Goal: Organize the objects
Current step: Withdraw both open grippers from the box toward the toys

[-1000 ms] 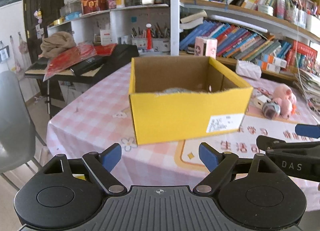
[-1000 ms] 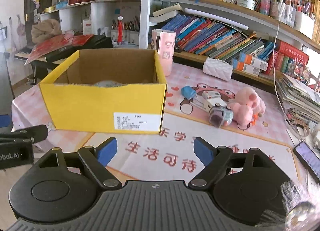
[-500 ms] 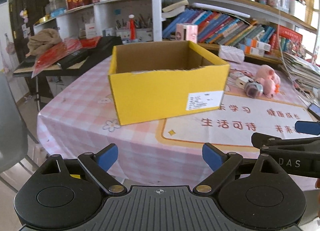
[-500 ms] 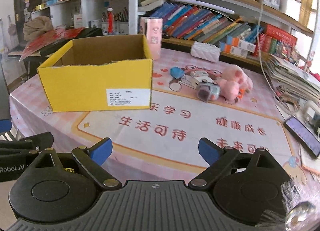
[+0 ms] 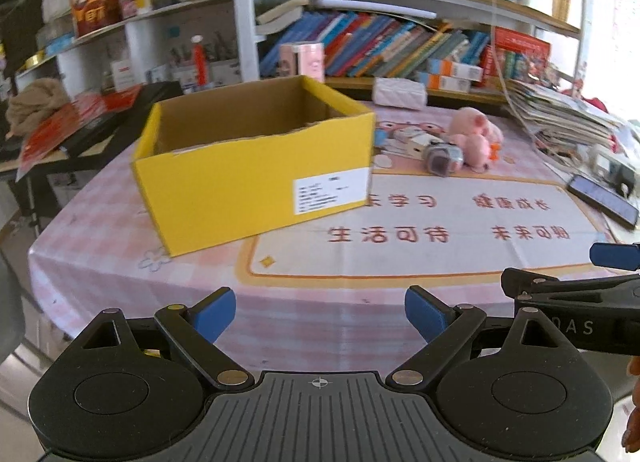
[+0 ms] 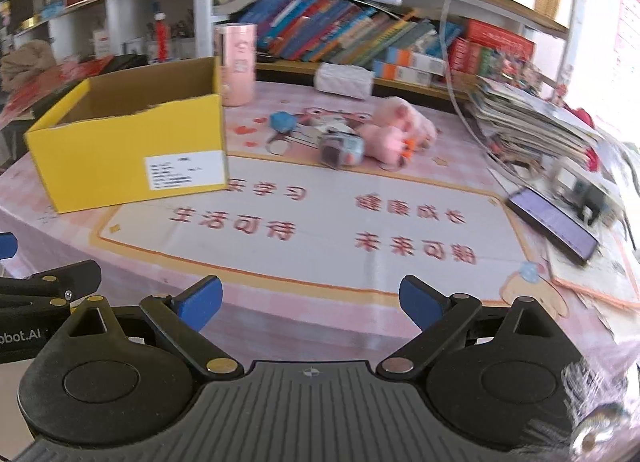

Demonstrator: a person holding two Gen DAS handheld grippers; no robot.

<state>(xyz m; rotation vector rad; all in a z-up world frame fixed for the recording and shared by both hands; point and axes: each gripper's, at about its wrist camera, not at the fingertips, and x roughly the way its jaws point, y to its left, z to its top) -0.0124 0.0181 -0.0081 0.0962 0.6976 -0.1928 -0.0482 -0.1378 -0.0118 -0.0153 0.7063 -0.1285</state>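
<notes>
Yellow box point(image 5: 256, 178): open-topped to receive toys; pink plush point(image 6: 394, 130) waits outside. Left gripper point(image 5: 320, 314), right gripper point(image 6: 310, 302): spread wide, empty (staged short of the table edge).

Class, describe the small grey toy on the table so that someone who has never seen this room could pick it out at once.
Find the open yellow cardboard box on the pink checked tablecloth. To its right, toys lie in a cluster below the bookshelves. The grey toy lies at the front of it, against the pink plush pig: it alone is boxy and grey, with a dark square face.
</notes>
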